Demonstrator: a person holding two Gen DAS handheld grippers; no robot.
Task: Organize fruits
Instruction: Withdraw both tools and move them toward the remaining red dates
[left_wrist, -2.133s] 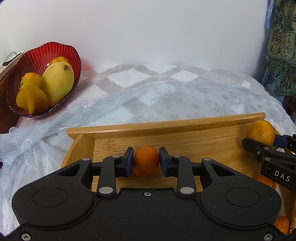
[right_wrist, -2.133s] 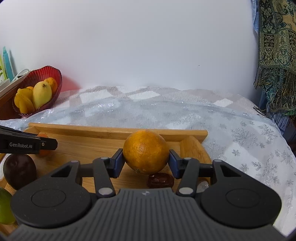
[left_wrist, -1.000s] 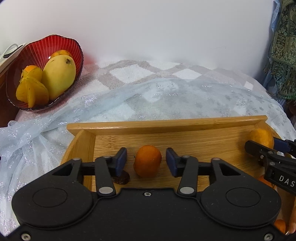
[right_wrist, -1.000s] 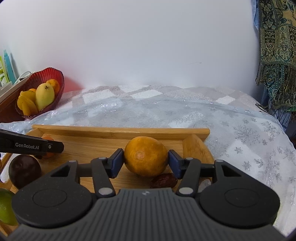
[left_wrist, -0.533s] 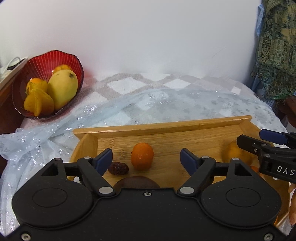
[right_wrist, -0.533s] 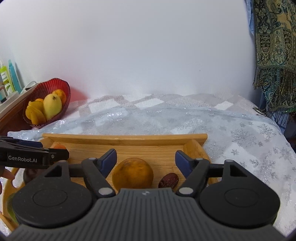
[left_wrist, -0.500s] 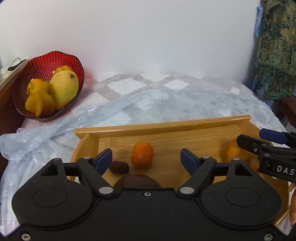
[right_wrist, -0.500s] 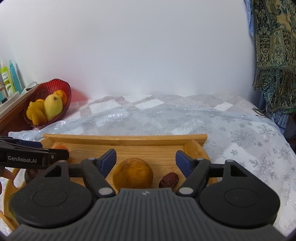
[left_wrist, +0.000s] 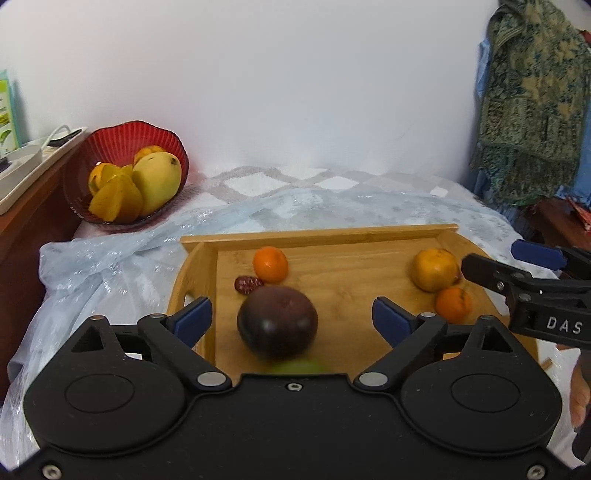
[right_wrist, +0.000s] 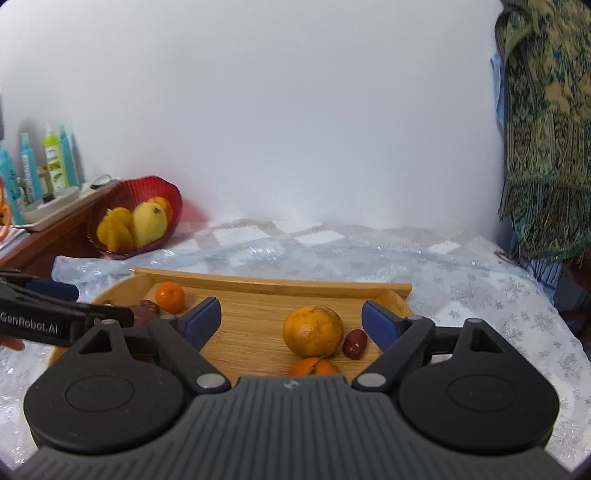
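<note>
Two claws of yours hang above a wooden tray (left_wrist: 369, 232), both spreading wider, nothing pinched. Under your left gripper (left_wrist: 291, 317) sits a smooth, dark, round fruit (left_wrist: 277, 323); beyond it, a glossy small orange (left_wrist: 270, 264) touches a wrinkled date (left_wrist: 247, 284). Ahead of your right gripper (right_wrist: 291, 319) lies a dimpled large orange (right_wrist: 313, 330).

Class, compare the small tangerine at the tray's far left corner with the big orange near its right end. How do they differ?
The tangerine is smaller and deep orange; the orange is bigger, duller and yellowish. A date touches the tangerine's left side; another small citrus sits beside the orange. Both rest loose on the wooden tray, gripped by neither claw.
</note>
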